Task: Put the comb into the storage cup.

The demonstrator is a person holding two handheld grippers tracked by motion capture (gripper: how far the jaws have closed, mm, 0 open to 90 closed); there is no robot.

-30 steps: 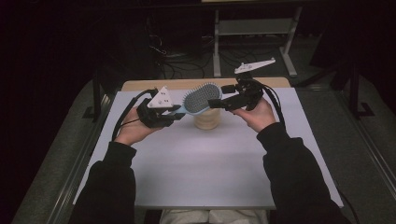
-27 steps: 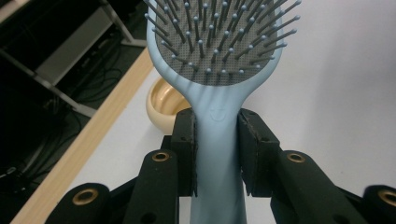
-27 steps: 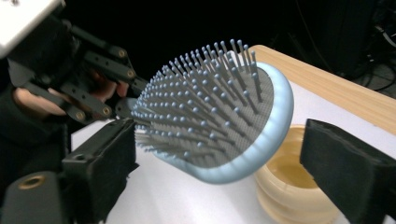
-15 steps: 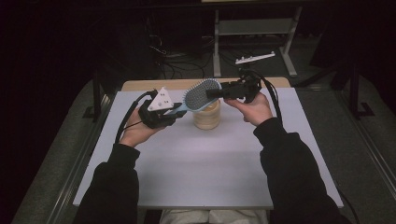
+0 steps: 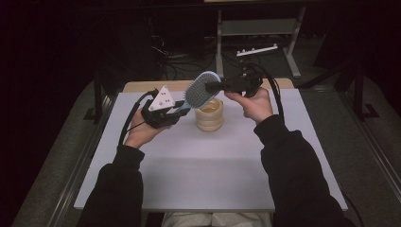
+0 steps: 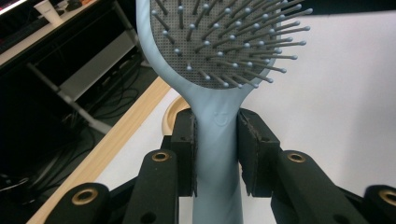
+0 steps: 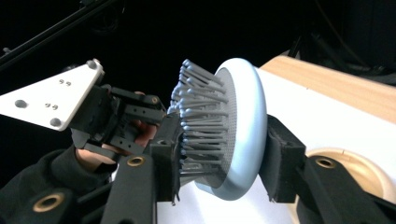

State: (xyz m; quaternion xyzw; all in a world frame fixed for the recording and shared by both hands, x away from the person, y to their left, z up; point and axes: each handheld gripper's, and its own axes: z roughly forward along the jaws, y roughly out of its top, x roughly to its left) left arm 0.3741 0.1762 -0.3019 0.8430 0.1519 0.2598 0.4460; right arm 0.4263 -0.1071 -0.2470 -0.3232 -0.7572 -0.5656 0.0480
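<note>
A pale blue hairbrush (image 5: 203,89) hangs in the air between my two grippers, above the far middle of the table. My left gripper (image 5: 176,111) is shut on its handle (image 6: 218,154), with the bristled head (image 6: 219,51) rising past the jaws. My right gripper (image 5: 211,86) comes in from the right and is shut on the brush head (image 7: 245,121), one jaw in the bristles and the other on the smooth back. The right gripper view also shows the left gripper (image 7: 140,119) with its grey plate (image 7: 51,100) beyond the brush.
A round wooden bowl (image 5: 209,115) stands on the white table sheet (image 5: 213,165) just below the brush head. The table's wooden far edge (image 5: 142,86) borders a dark floor with cables and a metal stand (image 5: 255,28).
The right hand has rolled and moved in towards the brush head. The brush head has risen a little and tilted up over the bowl. The left hand has barely moved.
</note>
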